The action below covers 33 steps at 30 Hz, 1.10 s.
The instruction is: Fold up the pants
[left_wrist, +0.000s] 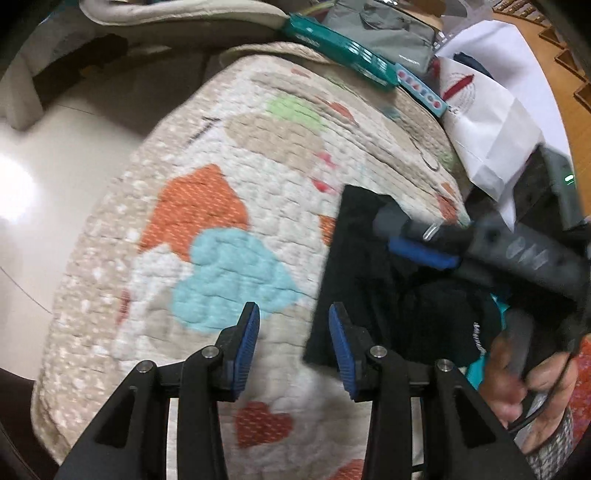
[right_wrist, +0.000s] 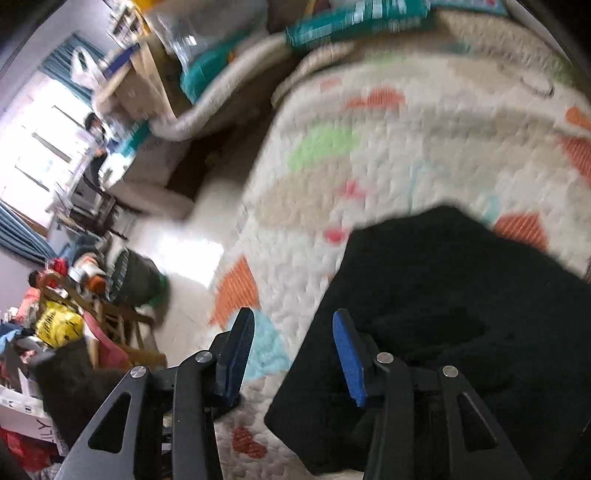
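Observation:
Black pants [left_wrist: 365, 273] lie folded in a compact pile on a quilted bed cover [left_wrist: 207, 206] with coloured hearts; they also show in the right wrist view [right_wrist: 443, 306]. My left gripper [left_wrist: 293, 314] is open and empty, above the cover just left of the pants' edge. My right gripper [right_wrist: 293, 321] is open and empty, its right finger over the pants' left edge. In the left wrist view the right gripper [left_wrist: 417, 240] appears blurred over the pants, held by a hand [left_wrist: 528, 373].
A teal box [left_wrist: 340, 48], a grey bag [left_wrist: 391, 26] and a white paper bag [left_wrist: 487, 122] lie at the bed's far end. Pale floor [left_wrist: 55, 177] lies left of the bed. Chairs and clutter [right_wrist: 74, 325] stand across the room.

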Motion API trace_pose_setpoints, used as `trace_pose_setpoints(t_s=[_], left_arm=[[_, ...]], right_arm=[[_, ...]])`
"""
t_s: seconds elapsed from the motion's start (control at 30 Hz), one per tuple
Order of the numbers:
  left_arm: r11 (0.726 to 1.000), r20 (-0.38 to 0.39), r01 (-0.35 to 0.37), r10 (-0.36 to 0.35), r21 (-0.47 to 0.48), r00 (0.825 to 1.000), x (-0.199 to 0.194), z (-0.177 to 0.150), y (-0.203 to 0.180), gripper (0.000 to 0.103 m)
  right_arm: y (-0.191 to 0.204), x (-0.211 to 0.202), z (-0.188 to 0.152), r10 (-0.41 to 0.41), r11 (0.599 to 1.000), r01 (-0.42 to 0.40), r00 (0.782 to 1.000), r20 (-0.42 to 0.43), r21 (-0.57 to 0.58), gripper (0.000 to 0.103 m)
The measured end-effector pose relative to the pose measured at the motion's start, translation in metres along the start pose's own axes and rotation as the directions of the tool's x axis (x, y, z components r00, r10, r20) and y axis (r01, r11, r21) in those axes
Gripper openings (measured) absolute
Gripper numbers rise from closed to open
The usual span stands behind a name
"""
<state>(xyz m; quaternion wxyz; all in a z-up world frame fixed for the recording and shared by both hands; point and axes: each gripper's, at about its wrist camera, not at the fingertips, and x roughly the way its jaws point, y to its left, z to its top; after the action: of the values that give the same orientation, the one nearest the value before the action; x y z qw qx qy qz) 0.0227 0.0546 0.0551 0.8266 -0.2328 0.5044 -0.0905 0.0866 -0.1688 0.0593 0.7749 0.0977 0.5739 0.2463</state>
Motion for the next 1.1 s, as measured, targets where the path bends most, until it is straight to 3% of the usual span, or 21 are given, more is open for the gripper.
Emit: trace_pose_setpoints(t_s=[0.07,0.13,0.2,0.23,0.3,0.43,0.47,0.53,0.63,0.73,0.83,0.93,1.07,1.1], left_arm=[[1.0,0.0,-0.022,0.022,-0.013,1.0,0.0,0.001,0.009,0.038],[0.999,-0.001,-0.027,0.027,-0.032,1.0,-0.001,0.003,0.017,0.038],[0.999,0.0,-0.022,0.022,-0.042,1.0,0.001,0.007,0.021,0.038],[0.999,0.0,-0.02,0.02,-0.042,1.0,0.002,0.008,0.021,0.038],[0.999,-0.004,-0.012,0.012,-0.04,1.0,0.007,0.011,0.019,0.038],[1.0,-0.03,0.012,-0.013,-0.023,0.999,0.021,0.015,0.006,0.039],[1.0,-0.04,0.018,-0.018,-0.012,0.999,0.025,0.015,0.001,0.039],[1.0,-0.059,0.026,-0.026,0.01,0.998,0.034,0.015,-0.008,0.039],[0.998,-0.088,0.053,-0.05,0.028,0.995,0.048,0.011,-0.019,0.039],[0.995,-0.108,0.089,-0.084,0.047,0.991,0.06,0.006,-0.028,0.039],[0.989,-0.105,0.117,-0.108,0.087,0.989,0.066,0.001,-0.033,0.039],[0.984,-0.102,0.147,-0.137,0.098,0.985,0.07,-0.001,-0.034,0.039],[0.979,-0.095,0.16,-0.149,0.123,0.984,0.073,0.0,-0.034,0.038],[0.979,-0.096,0.149,-0.136,0.142,0.986,0.073,-0.001,-0.036,0.033]], right_arm=[[0.003,0.01,-0.007,-0.158,0.986,0.155,0.987,-0.039,-0.055,0.046],[-0.002,0.007,-0.02,-0.368,0.925,0.36,0.929,-0.043,-0.125,0.046],[-0.011,-0.004,-0.032,-0.492,0.865,0.481,0.87,-0.045,-0.144,0.051],[-0.02,-0.012,-0.038,-0.528,0.844,0.519,0.848,-0.047,-0.134,0.06],[-0.042,-0.03,-0.05,-0.568,0.823,0.563,0.82,-0.069,-0.08,0.066],[-0.085,-0.062,-0.063,-0.613,0.783,0.62,0.781,-0.121,0.039,0.066],[-0.092,-0.068,-0.062,-0.615,0.777,0.625,0.779,-0.122,0.07,0.066],[-0.099,-0.081,-0.054,-0.598,0.785,0.606,0.795,-0.1,0.127,0.066],[-0.088,-0.089,-0.027,-0.479,0.866,0.474,0.878,-0.01,0.16,0.067],[-0.056,-0.074,0.004,-0.373,0.927,0.371,0.926,0.051,0.051,0.067],[-0.022,-0.041,0.037,-0.263,0.963,0.264,0.964,0.034,-0.059,0.067],[0.007,-0.002,0.061,-0.251,0.961,0.247,0.968,-0.023,-0.124,0.067],[0.016,0.058,0.081,-0.353,0.923,0.326,0.929,-0.112,-0.204,0.067],[0.015,0.07,0.081,-0.37,0.917,0.335,0.917,-0.151,-0.215,0.062]])
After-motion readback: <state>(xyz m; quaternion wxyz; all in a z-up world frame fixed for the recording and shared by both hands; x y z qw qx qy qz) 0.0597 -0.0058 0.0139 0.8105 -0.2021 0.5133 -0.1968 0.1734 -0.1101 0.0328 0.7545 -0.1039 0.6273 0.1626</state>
